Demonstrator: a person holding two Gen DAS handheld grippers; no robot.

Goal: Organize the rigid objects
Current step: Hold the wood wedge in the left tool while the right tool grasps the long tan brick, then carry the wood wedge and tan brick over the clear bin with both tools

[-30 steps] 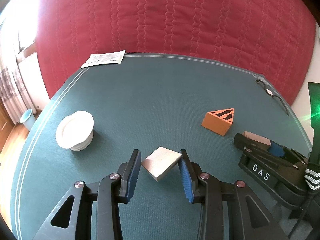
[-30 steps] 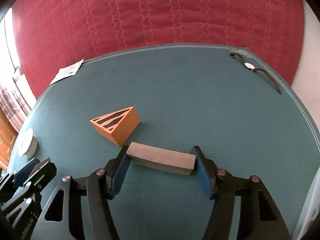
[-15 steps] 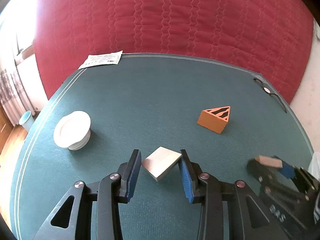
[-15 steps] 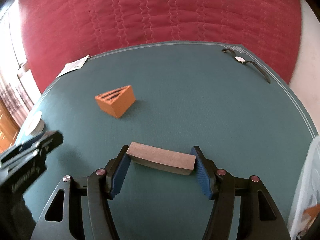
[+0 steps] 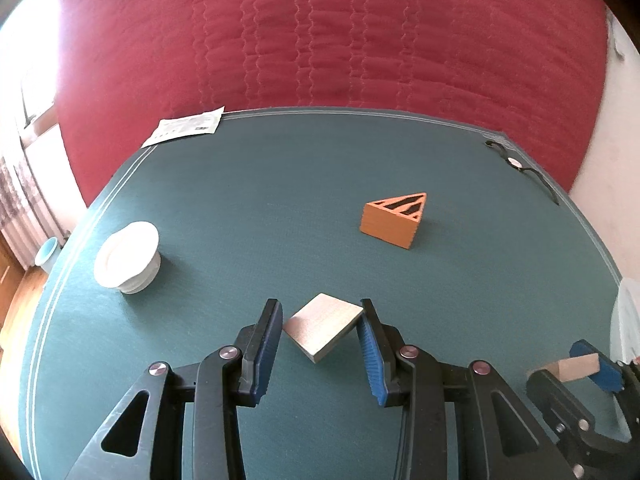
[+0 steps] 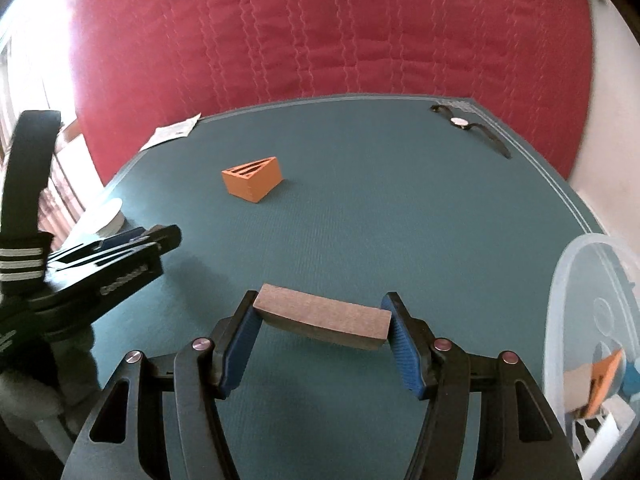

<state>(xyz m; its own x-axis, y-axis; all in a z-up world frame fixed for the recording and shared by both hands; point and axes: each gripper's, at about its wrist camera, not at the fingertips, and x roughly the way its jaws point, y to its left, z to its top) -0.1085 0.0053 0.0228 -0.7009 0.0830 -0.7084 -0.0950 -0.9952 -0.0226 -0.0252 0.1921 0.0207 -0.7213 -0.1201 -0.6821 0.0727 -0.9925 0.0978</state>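
My left gripper (image 5: 320, 328) is shut on a pale square wooden block (image 5: 323, 327), held by two corners above the green table. My right gripper (image 6: 322, 318) is shut on a long brown wooden block (image 6: 323, 321), also held above the table; it shows at the lower right of the left wrist view (image 5: 576, 368). An orange triangular block with black slots (image 5: 394, 218) sits on the table ahead; it also shows in the right wrist view (image 6: 252, 179). A clear plastic bin (image 6: 580, 272) with pieces inside stands at the right edge.
A white bowl-like dish (image 5: 127, 258) sits at the table's left. A paper sheet (image 5: 186, 129) lies at the far left corner. A wristwatch (image 6: 468, 126) lies at the far right corner. A red quilted wall (image 5: 320, 40) backs the table.
Both grippers have pulled back and risen from the orange block, each still holding its block. The right gripper has swung right, bringing the clear bin into its view.
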